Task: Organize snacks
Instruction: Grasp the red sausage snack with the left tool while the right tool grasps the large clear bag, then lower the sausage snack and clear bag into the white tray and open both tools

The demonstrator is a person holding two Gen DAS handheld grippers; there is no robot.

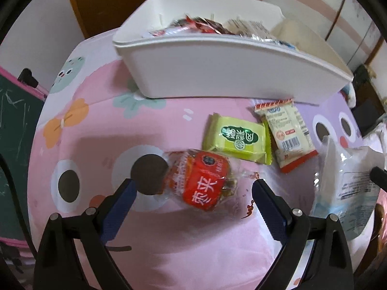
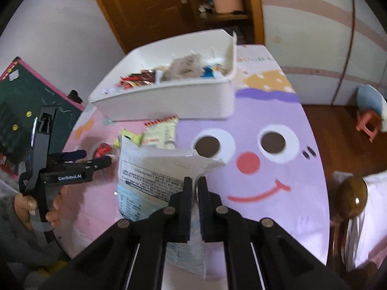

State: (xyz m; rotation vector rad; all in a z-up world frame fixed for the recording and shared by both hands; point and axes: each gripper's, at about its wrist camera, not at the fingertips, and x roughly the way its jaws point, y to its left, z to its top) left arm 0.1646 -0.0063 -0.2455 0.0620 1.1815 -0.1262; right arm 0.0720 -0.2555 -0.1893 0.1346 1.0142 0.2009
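A white bin (image 1: pixel 217 72) with several snacks in it stands at the back of the cartoon-print table (image 1: pixel 96 125). In front of it lie a red packet (image 1: pixel 203 181), a green packet (image 1: pixel 235 140) and a cream packet with orange edges (image 1: pixel 287 135). My left gripper (image 1: pixel 193 188) is open, hanging over the red packet, which lies between its blue-padded fingers untouched. My right gripper (image 2: pixel 194 181) is shut on the top edge of a white and blue pouch (image 2: pixel 157 176), lifted off the table. The pouch (image 1: pixel 348 181) also shows at the right of the left wrist view. A hand (image 2: pixel 36 207) holds the left gripper (image 2: pixel 96 158).
A green chalkboard (image 1: pixel 14 120) leans beside the table on the left. A wooden door (image 2: pixel 157 4) and shelf stand behind the bin (image 2: pixel 169 96). To the right are a wooden chair knob (image 2: pixel 353 195), a pink stool (image 2: pixel 370 123) and wooden floor.
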